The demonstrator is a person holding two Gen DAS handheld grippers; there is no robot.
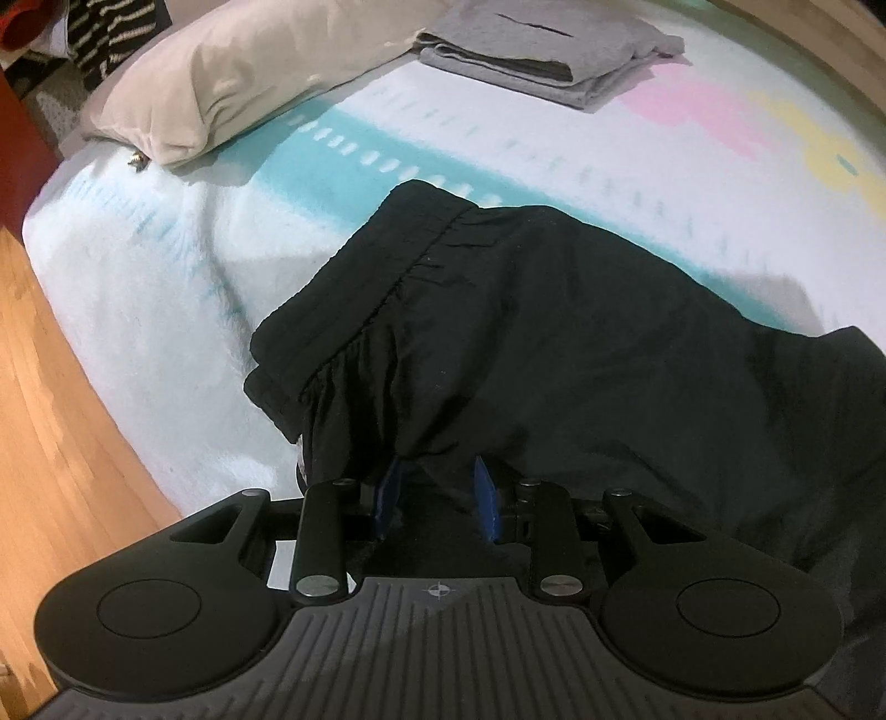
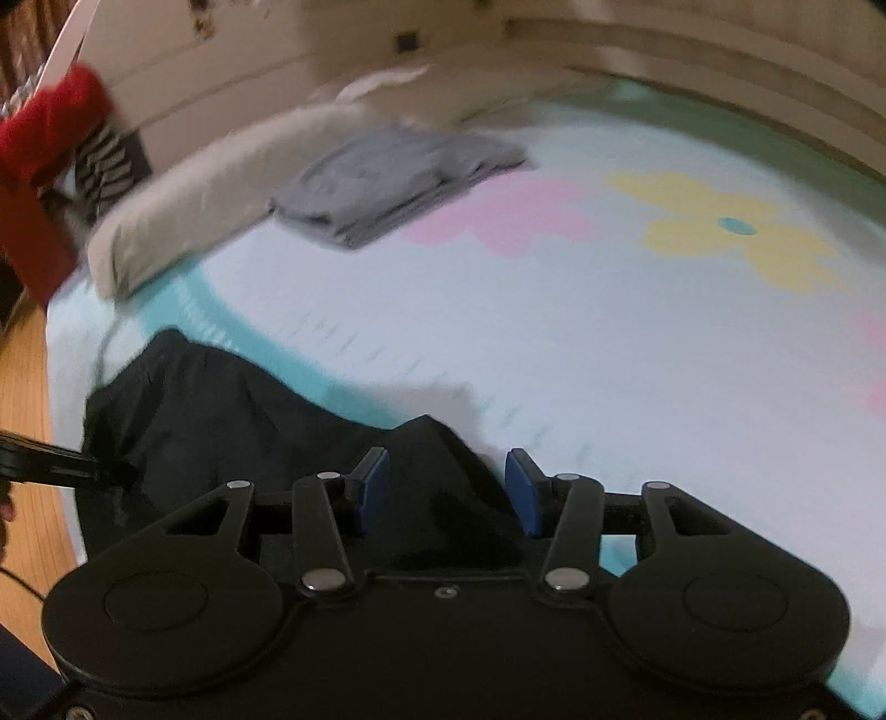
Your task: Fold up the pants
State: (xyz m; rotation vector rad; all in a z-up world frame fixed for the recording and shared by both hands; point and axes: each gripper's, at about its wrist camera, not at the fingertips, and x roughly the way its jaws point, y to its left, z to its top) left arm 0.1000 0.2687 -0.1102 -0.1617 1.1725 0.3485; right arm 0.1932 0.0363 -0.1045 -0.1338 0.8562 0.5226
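Black pants (image 1: 554, 332) lie on the bed with the elastic waistband (image 1: 387, 266) toward the left. In the left wrist view my left gripper (image 1: 437, 476) has its blue pads (image 1: 484, 498) apart around a bunch of black cloth near the waistband, with the tips hidden under the fabric. In the right wrist view the pants (image 2: 249, 421) lie at lower left. My right gripper (image 2: 446, 476) is open, its blue pads (image 2: 520, 487) wide apart on either side of a raised fold of the black cloth. The left gripper (image 2: 55, 462) shows at the left edge.
A folded grey garment (image 1: 542, 50) lies at the far side of the bed, also in the right wrist view (image 2: 387, 177), next to a beige pillow (image 1: 232, 72). The bedspread (image 2: 609, 343) is pale with pink and yellow flowers. Wooden floor (image 1: 61, 415) lies left of the bed.
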